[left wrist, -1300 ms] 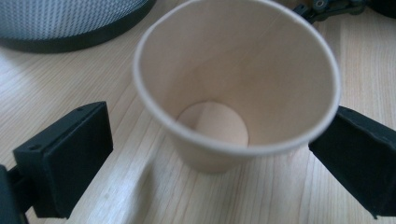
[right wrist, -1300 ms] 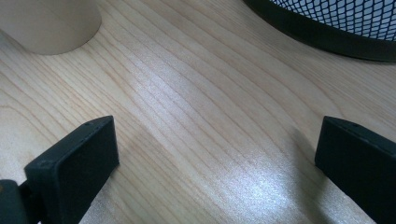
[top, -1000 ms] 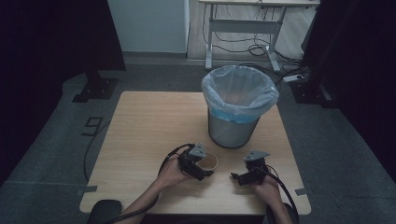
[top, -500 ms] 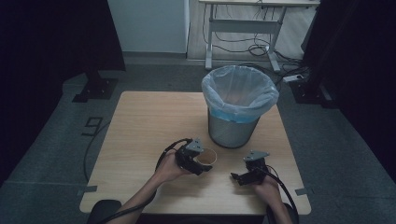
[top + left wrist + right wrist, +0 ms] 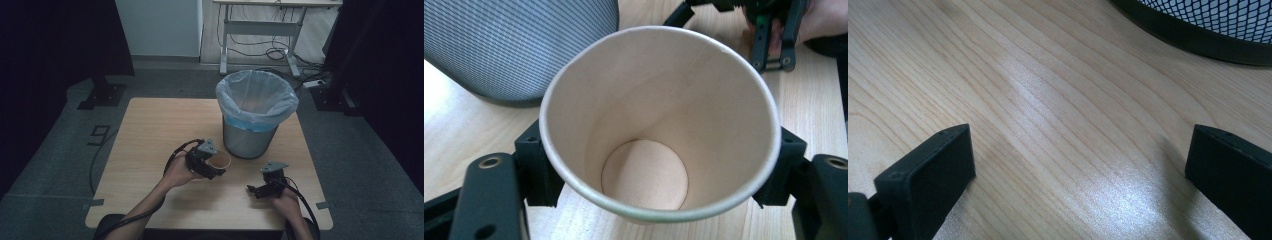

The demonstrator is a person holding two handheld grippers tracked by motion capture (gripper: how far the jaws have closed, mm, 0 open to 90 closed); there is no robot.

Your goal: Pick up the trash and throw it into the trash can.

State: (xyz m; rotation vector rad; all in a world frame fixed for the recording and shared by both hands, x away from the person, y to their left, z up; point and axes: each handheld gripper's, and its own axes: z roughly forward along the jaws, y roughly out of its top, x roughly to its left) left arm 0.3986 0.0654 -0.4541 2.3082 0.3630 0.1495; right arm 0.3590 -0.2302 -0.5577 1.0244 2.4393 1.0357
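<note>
- Our left gripper (image 5: 214, 168) holds a paper cup (image 5: 219, 160) clamped between its jaws, one jaw on each side of the wall just under the rim; in the left gripper view the cup (image 5: 659, 125) looks empty, mouth toward the camera, its round base plain to see.
- The cup sits in that grip just in front of the mesh waste bin (image 5: 256, 116), near the bin's base and over the bench (image 5: 150, 130); from the high view we cannot tell whether its bottom is clear of the wood.
- Our right gripper (image 5: 261, 188) hangs low over the bench to the right, jaws wide with nothing between them; its own view gives bare wood grain and the bin's lower edge (image 5: 1198, 40).
- We judge the cup to be very light and thin-walled; it will dent or go oval under a hard squeeze, and the smooth paper can slip if the hold is too slack; the rolled rim is its stiffest part, so a hold high on the wall, as now, seems soundest.
- The bin carries a pale blue liner (image 5: 257, 95) and stands open at the top; we would keep the cup upright and well clear of the liner's edge on the way over; a catch there could twist so light a thing out of the jaws.
</note>
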